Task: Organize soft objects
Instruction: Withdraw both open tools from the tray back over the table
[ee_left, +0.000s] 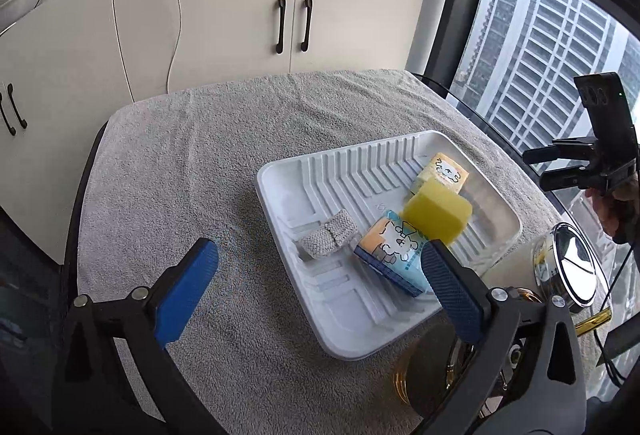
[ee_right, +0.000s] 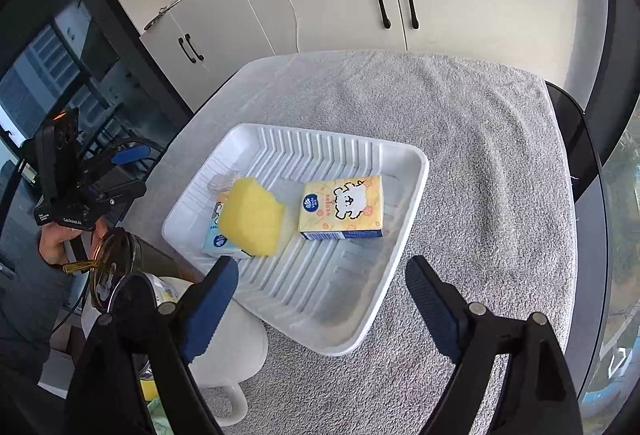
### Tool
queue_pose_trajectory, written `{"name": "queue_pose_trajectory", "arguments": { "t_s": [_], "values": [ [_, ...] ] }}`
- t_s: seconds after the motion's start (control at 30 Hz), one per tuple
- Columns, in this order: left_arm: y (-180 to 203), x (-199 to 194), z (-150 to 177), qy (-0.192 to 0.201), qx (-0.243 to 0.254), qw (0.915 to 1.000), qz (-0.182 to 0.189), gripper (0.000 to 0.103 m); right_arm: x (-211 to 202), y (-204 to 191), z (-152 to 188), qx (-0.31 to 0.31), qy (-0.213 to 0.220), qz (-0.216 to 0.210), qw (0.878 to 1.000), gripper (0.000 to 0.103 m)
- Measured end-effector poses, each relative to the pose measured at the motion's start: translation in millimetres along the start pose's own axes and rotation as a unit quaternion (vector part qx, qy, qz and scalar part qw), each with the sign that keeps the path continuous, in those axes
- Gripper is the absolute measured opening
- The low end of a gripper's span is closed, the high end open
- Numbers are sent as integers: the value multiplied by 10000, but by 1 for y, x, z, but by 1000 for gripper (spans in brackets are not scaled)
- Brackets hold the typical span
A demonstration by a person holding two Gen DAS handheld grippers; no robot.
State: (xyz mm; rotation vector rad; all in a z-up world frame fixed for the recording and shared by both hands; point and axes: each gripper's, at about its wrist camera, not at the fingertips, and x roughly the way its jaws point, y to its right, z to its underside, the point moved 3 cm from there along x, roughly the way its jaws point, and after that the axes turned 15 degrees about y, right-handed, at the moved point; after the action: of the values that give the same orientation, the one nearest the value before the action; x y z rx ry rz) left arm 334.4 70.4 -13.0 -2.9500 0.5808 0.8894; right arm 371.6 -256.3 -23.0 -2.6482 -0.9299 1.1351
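Your right gripper (ee_right: 322, 293) hangs spread and empty at the lower frame edge; the yellow sponge (ee_right: 252, 217) lies up-left of it in the white tray (ee_right: 412, 195), leaning on a tissue pack (ee_right: 218, 241).

"GenRobot.AI" on left gripper (ee_right: 132, 155) body, tissue-pack print unreadable

Left black gripper with blue pads (ee_left: 320, 271) jaws spread wide, empty; right black blue-padded gripper (ee_right: 322, 289) same, hovering.
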Motion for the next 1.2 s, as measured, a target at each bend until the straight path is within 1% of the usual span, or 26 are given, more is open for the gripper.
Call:
{"name": "queue_pose_trajectory", "arguments": {
  "t_s": [0.17,0.27,0.33,0.43,0.5,0.67,0.7,0.8,0.87,0.97,1.07,1.2],
  "values": [
    [0,-18,-2,168,-40,9998,-50,103,-15,-4,-1,73,168,75,9998,94],
    [4,-40,-1,314,35,9993,-178,103,-33,-3,0,128,348,155,9992,99],
    [9,-57,2,416,108,9989,-201,103,-48,-5,4,150,478,150,9986,101],
    [19,-83,14,488,241,9982,-252,103,-69,-9,14,134,635,196,9977,103],
    [29,-100,26,527,381,9977,-210,103,-81,-12,24,190,718,156,9971,103],
    [51,-135,64,446,603,9968,-273,103,-104,-23,57,319,861,71,9957,103],
    [54,-141,71,450,598,9967,-304,103,-108,-25,66,340,874,62,9956,103],
    [64,-155,90,400,588,9972,-216,103,-115,-37,88,365,853,-65,9957,103],
    [69,-162,100,390,590,9971,-276,103,-119,-44,102,385,851,-74,9956,103],
    [75,-173,112,412,495,9977,-234,103,-125,-55,121,495,876,-164,9948,103],
    [85,-183,122,412,446,9980,-151,103,-127,-66,139,509,871,-163,9948,103],
    [98,-191,137,365,498,9980,-141,103,-127,-78,163,528,857,-100,9949,103]
  ]
}}
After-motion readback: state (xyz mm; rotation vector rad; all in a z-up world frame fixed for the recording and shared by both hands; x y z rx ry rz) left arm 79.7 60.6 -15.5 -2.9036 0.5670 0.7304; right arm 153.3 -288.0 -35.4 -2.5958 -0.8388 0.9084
